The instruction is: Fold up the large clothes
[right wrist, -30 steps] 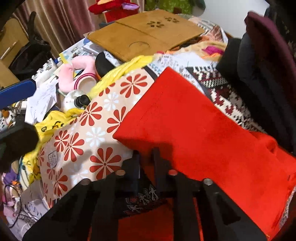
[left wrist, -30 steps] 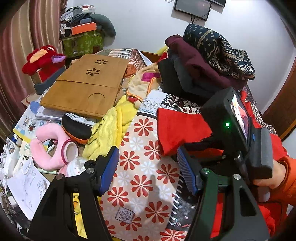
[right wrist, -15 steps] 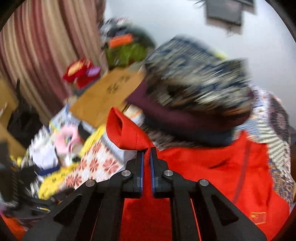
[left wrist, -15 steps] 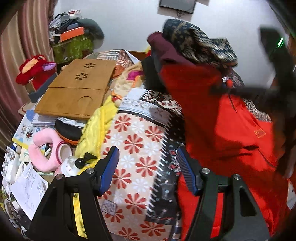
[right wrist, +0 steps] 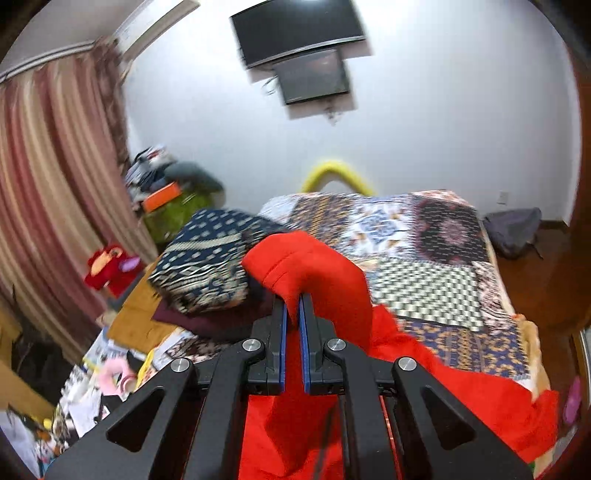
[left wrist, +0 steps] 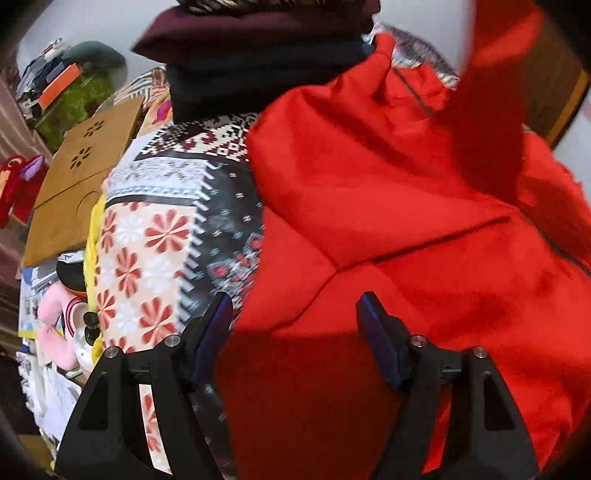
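Right gripper (right wrist: 291,314): blue-padded jaws are clamped on a fold of the red garment (right wrist: 317,280). The cloth is matte and soft, bulging in a rounded hump above the pads and draping down toward 6 o'clock, where the black finger frames hide it.

Left gripper (left wrist: 295,325): jaws stand well apart and have just been opening. Red garment (left wrist: 388,221) lies in the gap between them, but the ribbed blue pads (left wrist: 376,339) do not press on it. The fabric shows seam lines and deep creases; its upper corner at 1 o'clock is blurred.

At 9 o'clock of the left gripper lies a floral blanket (left wrist: 147,251) with red and white petals, edged by a dark knit-patterned cloth (left wrist: 229,206). At 12 o'clock a maroon folded item (left wrist: 240,33) is cut off by the frame. A flat wooden board (left wrist: 77,177) with flower cut-outs sits at 10 o'clock.

In the right wrist view, a patchwork bedspread (right wrist: 424,258) spreads at 2 o'clock; a navy patterned bundle (right wrist: 207,266) sits at 10 o'clock, blurred.
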A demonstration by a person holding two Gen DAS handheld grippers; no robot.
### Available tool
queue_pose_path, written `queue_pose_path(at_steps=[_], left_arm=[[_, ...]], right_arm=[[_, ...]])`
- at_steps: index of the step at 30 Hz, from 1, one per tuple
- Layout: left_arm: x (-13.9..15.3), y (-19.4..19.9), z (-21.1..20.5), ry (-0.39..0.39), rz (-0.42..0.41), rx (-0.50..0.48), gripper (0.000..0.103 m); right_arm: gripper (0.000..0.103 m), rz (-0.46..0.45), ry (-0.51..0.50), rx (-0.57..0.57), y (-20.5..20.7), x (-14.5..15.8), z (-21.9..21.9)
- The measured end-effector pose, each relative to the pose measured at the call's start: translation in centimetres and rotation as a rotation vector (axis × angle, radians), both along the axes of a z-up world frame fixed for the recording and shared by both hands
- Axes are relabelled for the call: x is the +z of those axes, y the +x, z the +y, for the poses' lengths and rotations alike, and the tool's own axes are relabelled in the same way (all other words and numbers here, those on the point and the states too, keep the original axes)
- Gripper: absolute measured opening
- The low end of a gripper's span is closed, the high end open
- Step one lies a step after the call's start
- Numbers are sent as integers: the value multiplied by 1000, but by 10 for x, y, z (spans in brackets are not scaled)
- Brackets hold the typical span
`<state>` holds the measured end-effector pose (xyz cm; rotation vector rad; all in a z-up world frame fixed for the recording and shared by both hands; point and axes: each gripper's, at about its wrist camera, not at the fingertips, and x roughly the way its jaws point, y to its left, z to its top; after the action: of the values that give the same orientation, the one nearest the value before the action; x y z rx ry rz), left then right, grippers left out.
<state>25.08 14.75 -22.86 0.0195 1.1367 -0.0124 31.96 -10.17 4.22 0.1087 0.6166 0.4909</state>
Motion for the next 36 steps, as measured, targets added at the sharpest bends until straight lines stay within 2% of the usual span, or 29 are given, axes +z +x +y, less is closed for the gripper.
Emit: queue_pose_path(at_steps=[2, 6, 8, 10, 14, 18, 24, 27, 31, 36], left_arm=[[-5, 13, -9, -3, 16, -4, 70], [-8, 33, -17, 46, 5, 8, 69], [-5, 36, -19, 80, -31, -6, 50], [-2, 37, -15, 85, -45, 9, 42], [13, 31, 15, 97, -111, 133, 42], [18, 14, 50, 35, -115, 223, 42], [0, -1, 63, -15, -60, 236, 45], [-11, -6, 56, -9, -38, 239, 48], [-15, -12, 49, 16, -33, 245, 55], [-13, -19, 43, 17, -20, 238, 56]], right_arm=[[5, 2, 7, -32, 1, 0, -15], [5, 7, 22, -71, 0, 1, -35], [5, 9, 27, -85, 0, 1, -46], [5, 13, 32, -96, -1, -2, -56], [5, 34, 32, -121, -6, -12, -79], [5, 113, -7, -149, -9, -49, -99], [5, 309, -22, -222, -22, -123, -134], [5, 381, -30, -254, -31, -146, -147], [6, 417, -55, -271, -45, -159, -158], [8, 412, -57, -266, -55, -151, -163]])
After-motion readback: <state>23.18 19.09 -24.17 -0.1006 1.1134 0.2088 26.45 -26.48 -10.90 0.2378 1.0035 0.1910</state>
